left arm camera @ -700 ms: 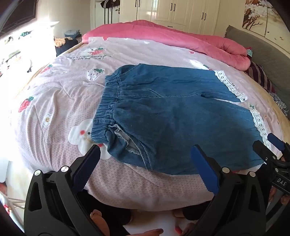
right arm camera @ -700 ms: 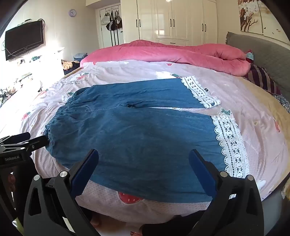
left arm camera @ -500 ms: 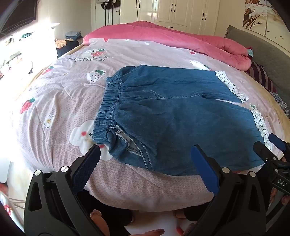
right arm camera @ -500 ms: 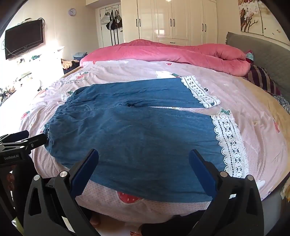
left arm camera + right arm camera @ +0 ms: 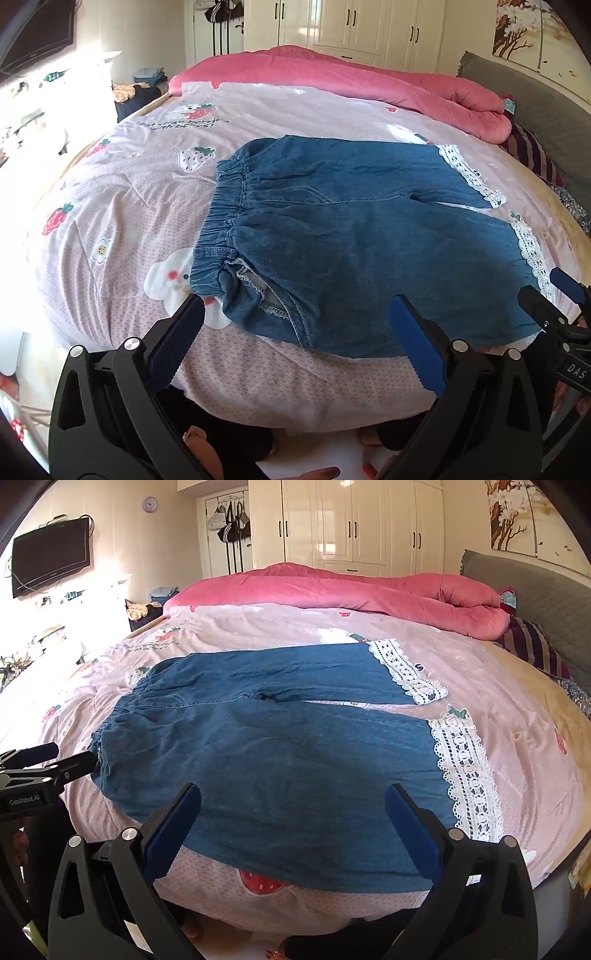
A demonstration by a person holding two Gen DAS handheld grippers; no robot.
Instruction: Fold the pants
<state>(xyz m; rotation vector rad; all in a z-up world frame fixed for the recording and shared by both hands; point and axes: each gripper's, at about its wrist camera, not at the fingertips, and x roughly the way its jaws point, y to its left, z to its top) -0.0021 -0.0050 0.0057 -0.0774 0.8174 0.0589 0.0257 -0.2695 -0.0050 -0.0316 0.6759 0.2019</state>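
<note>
Blue denim pants (image 5: 280, 760) lie flat on the bed (image 5: 517, 709), lace cuffs (white), elastic waist; left gripper (image 5: 44, 760) marked "GenRobot.AI"; both grippers' jaws released, grasping nothing.

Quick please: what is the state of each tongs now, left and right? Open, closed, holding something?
Left tongs: open, holding nothing, above the waistband end of the pants.
Right tongs: open, holding nothing, above the near leg.

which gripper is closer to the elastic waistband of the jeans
Left. The left gripper hovers open just short of the waistband corner; the right gripper hangs open over the near leg toward the lace hem.
</note>
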